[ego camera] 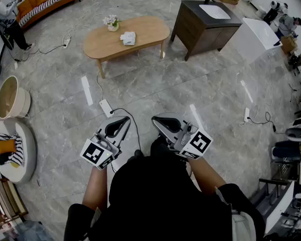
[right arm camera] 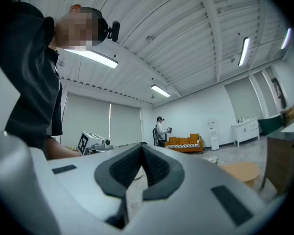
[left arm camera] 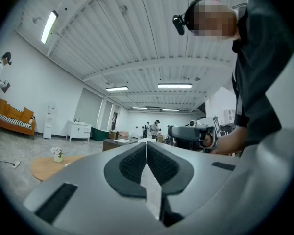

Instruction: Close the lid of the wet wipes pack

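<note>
The white wet wipes pack lies on an oval wooden table far ahead across the floor, beside a small flower vase. I cannot tell how its lid stands at this distance. Both grippers are held close to the person's body, well short of the table. The left gripper is shut with nothing in it; in the left gripper view its jaws meet at the tips. The right gripper is likewise shut and empty, its jaws closed in the right gripper view.
A power strip with a cable lies on the marble floor just ahead of the grippers. A dark vanity cabinet and a white cabinet stand at the right. A round pouffe and a basket sit at the left.
</note>
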